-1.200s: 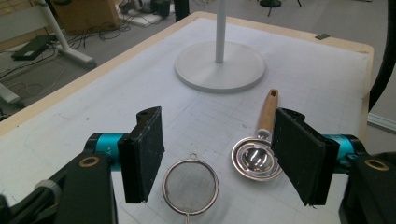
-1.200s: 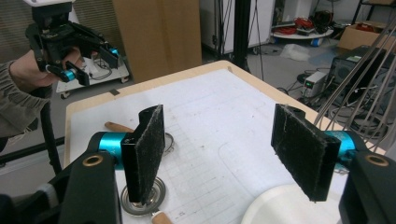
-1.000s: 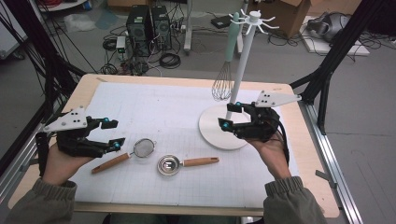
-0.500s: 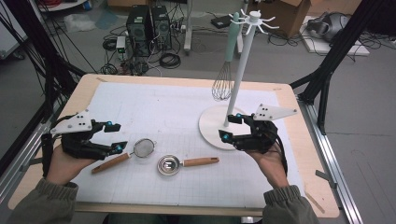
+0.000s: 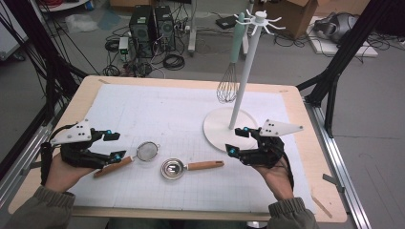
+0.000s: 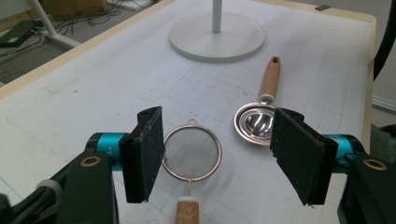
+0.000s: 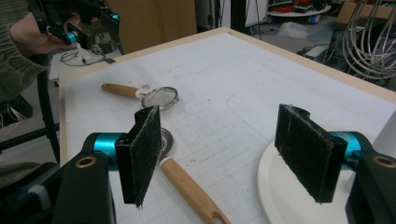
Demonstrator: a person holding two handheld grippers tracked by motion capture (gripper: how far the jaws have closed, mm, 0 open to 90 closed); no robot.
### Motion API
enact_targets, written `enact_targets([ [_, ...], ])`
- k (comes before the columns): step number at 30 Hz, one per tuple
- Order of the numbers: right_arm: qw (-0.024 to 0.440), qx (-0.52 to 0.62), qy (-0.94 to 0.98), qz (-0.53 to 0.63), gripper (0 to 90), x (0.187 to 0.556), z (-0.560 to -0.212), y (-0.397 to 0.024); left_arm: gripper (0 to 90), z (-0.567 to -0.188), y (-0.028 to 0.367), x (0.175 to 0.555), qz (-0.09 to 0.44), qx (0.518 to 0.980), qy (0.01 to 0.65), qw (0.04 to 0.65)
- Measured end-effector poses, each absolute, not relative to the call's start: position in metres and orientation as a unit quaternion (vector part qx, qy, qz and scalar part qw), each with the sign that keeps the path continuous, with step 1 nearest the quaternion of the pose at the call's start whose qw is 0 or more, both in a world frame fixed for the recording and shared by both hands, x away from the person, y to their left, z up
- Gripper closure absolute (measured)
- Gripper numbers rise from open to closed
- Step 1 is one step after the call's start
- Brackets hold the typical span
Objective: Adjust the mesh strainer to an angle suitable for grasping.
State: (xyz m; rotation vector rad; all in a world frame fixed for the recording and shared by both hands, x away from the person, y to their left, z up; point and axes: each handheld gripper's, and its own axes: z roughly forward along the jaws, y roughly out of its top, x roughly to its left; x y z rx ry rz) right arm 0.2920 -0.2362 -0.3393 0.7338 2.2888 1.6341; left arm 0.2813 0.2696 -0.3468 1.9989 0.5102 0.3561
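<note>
A: High view? B: Left gripper [image 5: 114, 145] is hovering released over the strainer [image 5: 125, 160] at lower left; right gripper [image 5: 237, 140], released, is nearing the scoop [image 5: 191, 167] at centre.

A: Left gripper view? B: Strainer [image 6: 191, 156] is lying at bottom centre between spread jaws.

A: Right gripper view? B: Scoop [image 7: 191, 189] is lying at bottom centre, ungripped.

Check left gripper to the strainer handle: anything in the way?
Nothing visible. The left gripper has open jaws either side of the strainer, its wooden handle lying bare below. The ladle lies off to the side.
</note>
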Motion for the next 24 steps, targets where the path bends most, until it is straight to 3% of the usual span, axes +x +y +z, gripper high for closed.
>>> enact_targets([
  [24,0.123,0.251,0.794,0.539,30.5,0.288,-0.361,-0.235,40.5,-0.392,0.283,0.294,0.134,0.849,0.233,0.455],
])
